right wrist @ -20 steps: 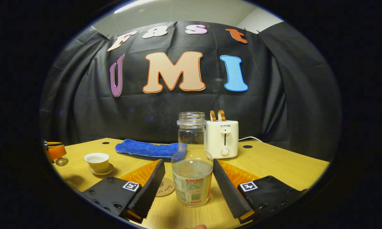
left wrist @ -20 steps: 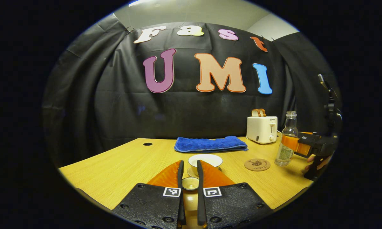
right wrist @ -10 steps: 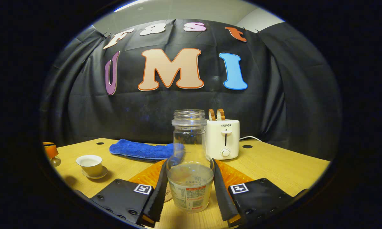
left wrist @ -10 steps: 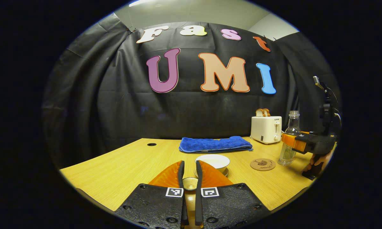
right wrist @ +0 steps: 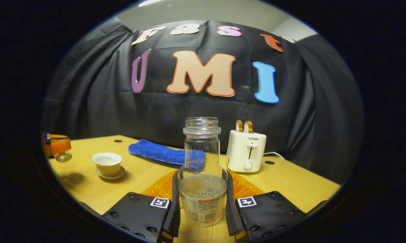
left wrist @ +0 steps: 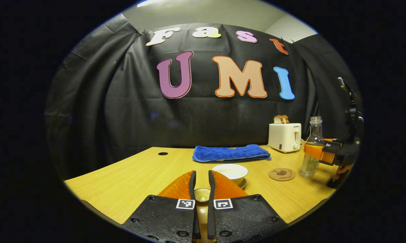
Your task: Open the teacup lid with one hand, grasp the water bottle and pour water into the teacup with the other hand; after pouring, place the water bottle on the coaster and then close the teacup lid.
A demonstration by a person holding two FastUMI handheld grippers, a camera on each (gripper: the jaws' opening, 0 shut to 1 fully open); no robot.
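A small round lid [left wrist: 202, 195] sits between the fingers of my left gripper [left wrist: 201, 175], which is shut on its knob and held above the table just in front of the teacup. The white teacup [left wrist: 230, 171] stands uncovered on its saucer. A clear glass water bottle [right wrist: 202, 179], uncapped and partly full, stands upright between the fingers of my right gripper [right wrist: 201, 177], and both fingers press on its lower body. The right gripper [left wrist: 316, 153] and the bottle [left wrist: 311, 148] also show in the left gripper view, just right of the round cork coaster [left wrist: 282, 174].
A folded blue towel [left wrist: 231, 152] lies behind the teacup. A white toaster [left wrist: 284, 136] with bread slices stands at the back right, its cord trailing behind. The wooden table [left wrist: 128, 179] has cable holes near its far edge. A hand [left wrist: 339, 170] holds the right gripper.
My right gripper's fingers, open on both sides of the bottle a second ago, have closed onto it. The left gripper, still holding the lid, has drifted slightly left of the cup.
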